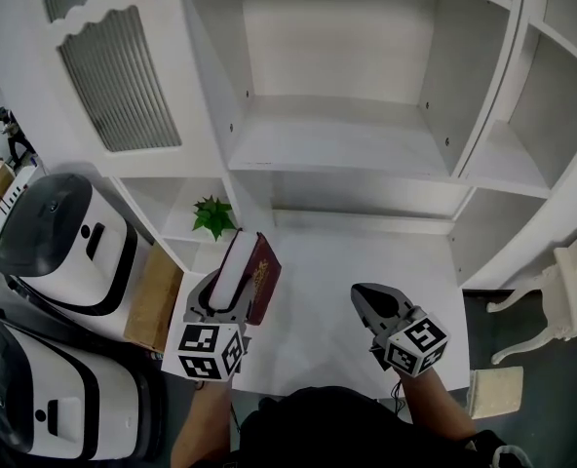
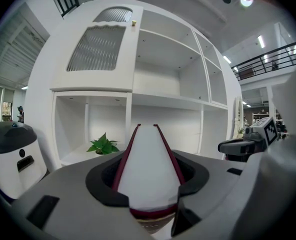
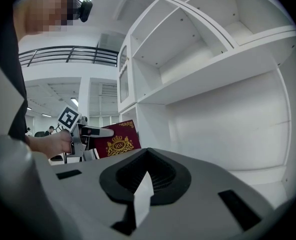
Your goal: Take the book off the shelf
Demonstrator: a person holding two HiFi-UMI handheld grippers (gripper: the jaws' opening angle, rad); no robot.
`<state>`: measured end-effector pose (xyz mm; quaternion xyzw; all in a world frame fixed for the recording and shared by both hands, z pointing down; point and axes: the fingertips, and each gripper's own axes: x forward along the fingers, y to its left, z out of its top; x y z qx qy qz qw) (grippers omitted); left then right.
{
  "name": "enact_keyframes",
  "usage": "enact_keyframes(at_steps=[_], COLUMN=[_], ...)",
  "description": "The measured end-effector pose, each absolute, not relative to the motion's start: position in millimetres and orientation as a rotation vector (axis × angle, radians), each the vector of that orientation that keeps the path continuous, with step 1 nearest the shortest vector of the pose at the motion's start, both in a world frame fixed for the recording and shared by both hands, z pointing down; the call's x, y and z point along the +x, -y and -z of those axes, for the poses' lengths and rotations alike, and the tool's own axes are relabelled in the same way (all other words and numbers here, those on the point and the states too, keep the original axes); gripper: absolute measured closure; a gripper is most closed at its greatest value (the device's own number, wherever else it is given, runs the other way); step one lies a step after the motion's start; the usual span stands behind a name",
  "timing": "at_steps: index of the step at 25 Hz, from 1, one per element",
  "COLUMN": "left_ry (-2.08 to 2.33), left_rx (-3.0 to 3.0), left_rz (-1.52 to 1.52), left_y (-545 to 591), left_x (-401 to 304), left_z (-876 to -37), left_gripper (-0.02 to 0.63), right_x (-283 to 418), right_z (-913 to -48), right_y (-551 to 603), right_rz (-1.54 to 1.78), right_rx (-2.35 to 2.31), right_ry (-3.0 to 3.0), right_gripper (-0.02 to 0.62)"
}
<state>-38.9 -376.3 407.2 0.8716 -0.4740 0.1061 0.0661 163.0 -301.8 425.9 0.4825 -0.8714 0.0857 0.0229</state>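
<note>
Head view: left gripper [image 1: 226,296] jaws clamp the maroon book [image 1: 260,273], already clear of the shelf [image 1: 337,144]; right gripper [image 1: 374,305] jaws sit together, empty. Gripped at one end only, the book could pivot and slip.

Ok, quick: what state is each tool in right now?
Left tool: closed on the dark red book.
Right tool: closed, holding nothing.
</note>
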Motion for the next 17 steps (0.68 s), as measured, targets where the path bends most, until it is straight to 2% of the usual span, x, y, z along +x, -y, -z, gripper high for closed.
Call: enact_keyframes(at_steps=[17], left_ry=[1.437], left_rx=[2.589], left_rz=[-0.321], left_y=[364.5], left_x=[-48.4], left_z=[-421.9], left_gripper=[0.383], right_x=[150.2], right_z=[-432.2], right_y=[295.1], right_rz=[-0.288], right_rx=[1.431], right_ry=[2.699], right_gripper=[0.583])
